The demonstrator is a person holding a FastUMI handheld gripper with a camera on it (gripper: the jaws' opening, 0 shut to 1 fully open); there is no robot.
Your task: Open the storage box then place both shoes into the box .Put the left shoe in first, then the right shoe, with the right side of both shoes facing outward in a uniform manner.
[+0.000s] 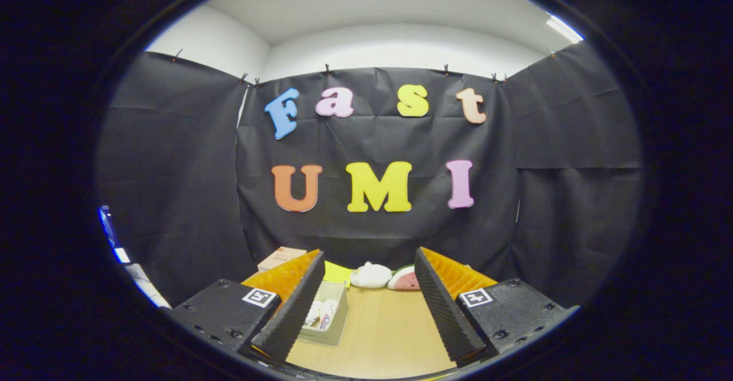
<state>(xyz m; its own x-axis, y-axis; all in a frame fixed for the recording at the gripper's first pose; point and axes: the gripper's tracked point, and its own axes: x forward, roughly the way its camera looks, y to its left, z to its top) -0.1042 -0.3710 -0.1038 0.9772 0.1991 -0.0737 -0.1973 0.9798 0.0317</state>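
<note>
My gripper [369,254] is open, its two fingers spread wide above a wooden table [383,335]. A translucent storage box [338,326] stands on the table just inside my left finger, which partly hides it. White shoes [322,314] with coloured markings lie inside it; I cannot tell how many or which way they face. A yellow panel [338,272] rises behind the box, perhaps its raised lid. Nothing is between the fingers.
At the table's far edge, between the fingertips, lie a white rounded object [371,275] and a watermelon-slice item [404,279]. A small cardboard box [280,258] sits beyond the left finger. Black cloth walls close the booth on three sides.
</note>
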